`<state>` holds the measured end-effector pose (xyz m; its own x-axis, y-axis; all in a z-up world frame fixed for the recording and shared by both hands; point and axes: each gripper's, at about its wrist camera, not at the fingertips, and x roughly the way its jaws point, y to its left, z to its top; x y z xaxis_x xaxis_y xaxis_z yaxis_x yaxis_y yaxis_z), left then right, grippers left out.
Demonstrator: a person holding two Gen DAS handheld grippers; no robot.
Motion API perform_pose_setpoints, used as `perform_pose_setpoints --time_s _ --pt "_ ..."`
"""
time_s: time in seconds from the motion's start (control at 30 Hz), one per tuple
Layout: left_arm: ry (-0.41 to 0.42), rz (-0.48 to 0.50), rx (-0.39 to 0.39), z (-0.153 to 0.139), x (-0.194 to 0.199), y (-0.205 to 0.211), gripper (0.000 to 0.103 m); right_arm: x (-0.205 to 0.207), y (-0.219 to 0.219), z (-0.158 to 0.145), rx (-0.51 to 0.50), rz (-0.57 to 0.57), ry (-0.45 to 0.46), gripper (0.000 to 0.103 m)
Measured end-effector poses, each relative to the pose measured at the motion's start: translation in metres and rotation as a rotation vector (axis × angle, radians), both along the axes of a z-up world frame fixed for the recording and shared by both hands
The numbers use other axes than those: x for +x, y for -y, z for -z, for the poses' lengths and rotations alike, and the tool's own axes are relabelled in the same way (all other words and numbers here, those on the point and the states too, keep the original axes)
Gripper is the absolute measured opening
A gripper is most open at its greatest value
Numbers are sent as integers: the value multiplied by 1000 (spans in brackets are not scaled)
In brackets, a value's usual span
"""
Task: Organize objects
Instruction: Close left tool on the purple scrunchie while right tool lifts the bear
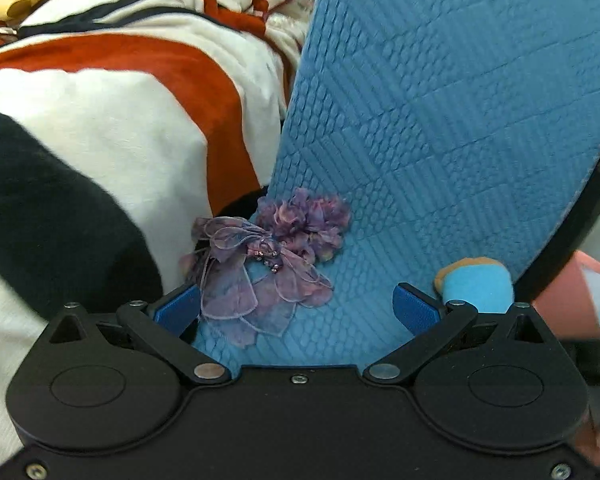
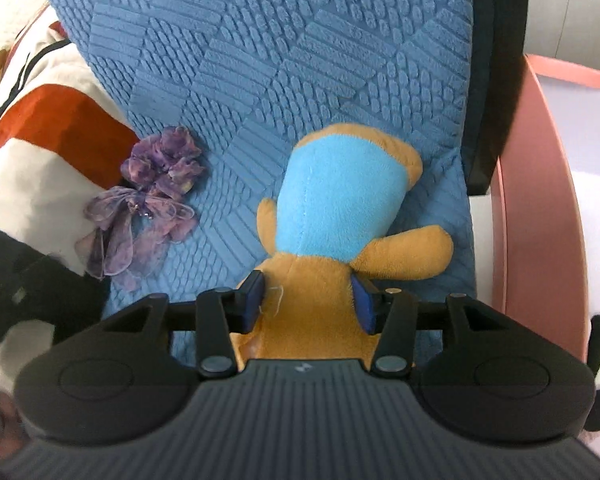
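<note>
Right gripper [image 2: 308, 300] angled downward, jaws clenched on a tan-and-blue plush toy [image 2: 340, 208], left gripper [image 1: 296, 308] tilted down, jaws released over a purple gauze fabric flower [image 1: 268, 260], on a blue quilted cushion [image 1: 440, 100].

Under me lies a blue quilted cover [image 1: 440, 100], a white, red and black blanket [image 1: 112, 128] bunched beside it, a pink rail [image 2: 540, 200] on the far side
</note>
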<state>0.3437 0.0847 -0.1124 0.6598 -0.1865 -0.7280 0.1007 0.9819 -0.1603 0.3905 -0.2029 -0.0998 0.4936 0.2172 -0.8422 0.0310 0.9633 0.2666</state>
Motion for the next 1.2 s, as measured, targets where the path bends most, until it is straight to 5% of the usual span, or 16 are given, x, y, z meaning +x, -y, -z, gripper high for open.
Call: perform_pose_setpoints --time_s 0.67,0.8,0.9,1.13,1.2 --pt "-163 133 222 79 129 30 102 -4 -23 12 -97 30 149 59" --pt "-197 189 267 96 138 36 102 -4 -22 16 -32 24 149 89" --pt "-215 210 319 107 141 41 102 -4 -29 24 -77 24 141 90" --pt "-217 210 295 111 146 35 99 -1 -37 36 -180 -2 162 90" --pt "-216 202 274 110 148 31 89 0 -36 36 -180 3 163 90"
